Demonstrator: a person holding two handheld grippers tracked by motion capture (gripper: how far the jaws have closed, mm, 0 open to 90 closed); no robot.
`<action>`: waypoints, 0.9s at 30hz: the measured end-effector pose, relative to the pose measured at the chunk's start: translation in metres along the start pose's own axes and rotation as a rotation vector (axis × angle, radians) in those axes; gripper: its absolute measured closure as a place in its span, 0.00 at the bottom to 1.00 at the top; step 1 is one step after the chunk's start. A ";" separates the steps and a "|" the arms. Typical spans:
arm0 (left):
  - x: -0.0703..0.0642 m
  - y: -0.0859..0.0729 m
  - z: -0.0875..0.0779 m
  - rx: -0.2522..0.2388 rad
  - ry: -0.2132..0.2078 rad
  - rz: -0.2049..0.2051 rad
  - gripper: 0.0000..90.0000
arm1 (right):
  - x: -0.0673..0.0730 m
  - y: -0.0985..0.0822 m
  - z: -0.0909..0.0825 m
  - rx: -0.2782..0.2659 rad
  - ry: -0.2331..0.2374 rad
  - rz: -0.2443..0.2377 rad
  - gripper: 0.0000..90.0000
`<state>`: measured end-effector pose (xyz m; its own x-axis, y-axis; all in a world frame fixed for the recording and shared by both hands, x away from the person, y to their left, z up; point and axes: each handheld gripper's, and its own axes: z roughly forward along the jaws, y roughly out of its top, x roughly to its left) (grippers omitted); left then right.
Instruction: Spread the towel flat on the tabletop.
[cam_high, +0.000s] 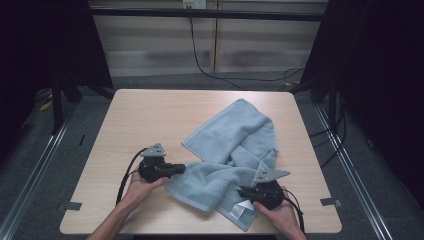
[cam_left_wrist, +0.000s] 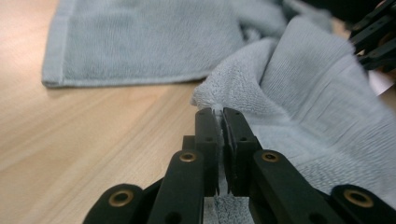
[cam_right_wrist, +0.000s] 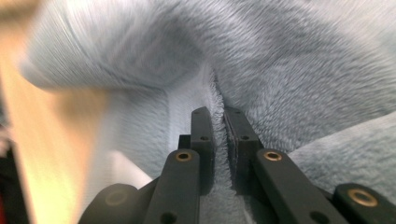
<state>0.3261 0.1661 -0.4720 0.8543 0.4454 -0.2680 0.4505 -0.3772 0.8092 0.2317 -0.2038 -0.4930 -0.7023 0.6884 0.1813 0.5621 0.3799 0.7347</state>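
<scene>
The bench (cam_high: 150, 115) is seen as a broad, squarish top of pale wood-grain laminate with rounded corners, smooth and matt. Across its right half a towel (cam_high: 235, 135) is spread, grey-blue terry cloth with a soft looped pile and a flat woven band along the hem; it is crumpled and partly folded over itself, one end lying flat toward the far side, the other bunched at the near edge of the bench. A small white label (cam_high: 239, 211) is noticed at the towel's near corner.

At the towel's near left edge the left tongs (cam_high: 181, 168) are found, black and jointed, held in the person's left hand (cam_high: 141, 189). In the left gripper view the left tongs (cam_left_wrist: 220, 122) are pressed together on a thin fold of the towel (cam_left_wrist: 299, 84), and the cloth is drawn up into a peak above the wood. The hem of the flat part is seen lying well apart, farther back.

At the near right corner the right tongs (cam_high: 245, 192) are buried in the cloth, gripped by the right hand (cam_high: 282, 215). In the right gripper view the right tongs (cam_right_wrist: 218, 122) are clamped on a ridge of the plush towel (cam_right_wrist: 289, 60), with pile bulging on both sides.
</scene>
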 end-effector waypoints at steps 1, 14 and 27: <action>-0.002 0.001 -0.006 -0.023 -0.025 -0.009 0.95 | 0.000 0.002 -0.005 -0.027 0.011 0.014 0.93; -0.050 0.001 -0.084 -0.198 -0.121 -0.011 0.95 | 0.033 0.025 -0.097 -0.242 0.047 -0.017 0.92; -0.056 -0.045 -0.095 -0.121 -0.125 -0.076 0.78 | 0.048 -0.016 -0.080 -0.154 0.170 0.059 0.76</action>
<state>0.2329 0.2355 -0.4435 0.8482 0.3611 -0.3874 0.4866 -0.2425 0.8393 0.1542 -0.2263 -0.4437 -0.7409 0.5878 0.3250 0.5403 0.2340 0.8083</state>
